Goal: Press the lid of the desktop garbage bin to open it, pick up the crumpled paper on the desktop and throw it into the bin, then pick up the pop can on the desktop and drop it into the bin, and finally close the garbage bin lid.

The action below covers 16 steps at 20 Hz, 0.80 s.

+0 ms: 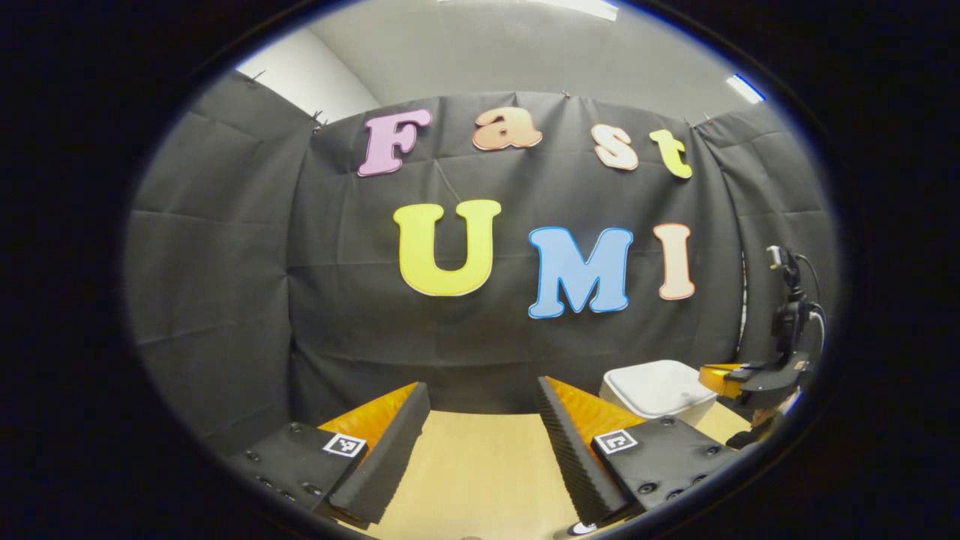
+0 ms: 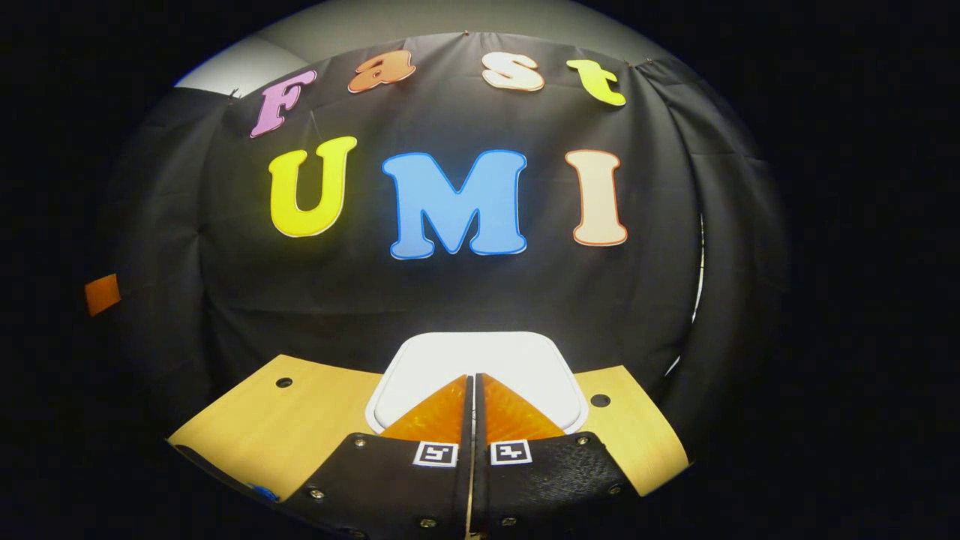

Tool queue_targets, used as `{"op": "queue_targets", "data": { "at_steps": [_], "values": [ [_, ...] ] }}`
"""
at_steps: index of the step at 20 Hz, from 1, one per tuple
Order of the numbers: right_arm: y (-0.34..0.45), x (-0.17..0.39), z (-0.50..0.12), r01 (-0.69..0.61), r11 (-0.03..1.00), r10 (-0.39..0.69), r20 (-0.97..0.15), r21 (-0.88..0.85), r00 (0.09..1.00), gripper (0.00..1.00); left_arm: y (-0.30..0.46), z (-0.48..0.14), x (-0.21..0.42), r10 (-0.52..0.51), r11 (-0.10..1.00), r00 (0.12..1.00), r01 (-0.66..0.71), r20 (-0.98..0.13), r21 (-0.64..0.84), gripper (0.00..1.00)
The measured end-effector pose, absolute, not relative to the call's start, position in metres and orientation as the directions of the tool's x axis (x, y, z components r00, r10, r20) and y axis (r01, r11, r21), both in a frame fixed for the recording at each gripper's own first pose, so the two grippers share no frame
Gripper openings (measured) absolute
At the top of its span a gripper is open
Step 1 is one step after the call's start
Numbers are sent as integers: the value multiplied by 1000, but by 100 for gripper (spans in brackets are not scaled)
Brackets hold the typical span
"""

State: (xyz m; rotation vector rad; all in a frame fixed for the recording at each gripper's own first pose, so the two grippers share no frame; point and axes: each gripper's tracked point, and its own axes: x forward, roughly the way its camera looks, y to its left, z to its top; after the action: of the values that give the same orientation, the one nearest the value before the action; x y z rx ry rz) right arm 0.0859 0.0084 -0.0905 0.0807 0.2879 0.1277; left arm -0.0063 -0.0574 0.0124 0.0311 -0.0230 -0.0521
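Black cloth walls off the back of the booth, and a pale wooden table runs up to it with the white bin standing near the far edge, its lid lying flat and closed. In the right gripper view the right hand-held gripper has its fingers pressed together with nothing between them, tips poised over the near middle of the lid; whether they already touch it I cannot tell. In the left gripper view the left hand-held gripper is spread wide and empty, held over bare table, with the bin off to its right and the right hand-held gripper reaching in above the lid's far side. So the step in hand looks like the first one, pressing the lid to open it. The risk from here is mostly in the press itself: a push landing too near the edge, or slanted, could slide or tip the light bin instead of tripping its latch (nothing braces it), and too shallow a press may leave the lid shut. Paper and can are not something I can place from these views.
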Motion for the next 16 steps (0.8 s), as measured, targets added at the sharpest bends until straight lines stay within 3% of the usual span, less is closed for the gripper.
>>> {"op": "queue_targets", "data": {
  "at_steps": [9, 16],
  "values": [
    [12, 90, -128, -133, 981, 177, -364, 142, 914, 2, -54, 5, -13, -31, 999, 999, 31, 10, 32, 94],
    [11, 96, -130, -137, 977, 187, -354, 163, 916, 2, -53, 4, -12, -28, 999, 1000, 28, 9, 37, 94]
  ]
}}
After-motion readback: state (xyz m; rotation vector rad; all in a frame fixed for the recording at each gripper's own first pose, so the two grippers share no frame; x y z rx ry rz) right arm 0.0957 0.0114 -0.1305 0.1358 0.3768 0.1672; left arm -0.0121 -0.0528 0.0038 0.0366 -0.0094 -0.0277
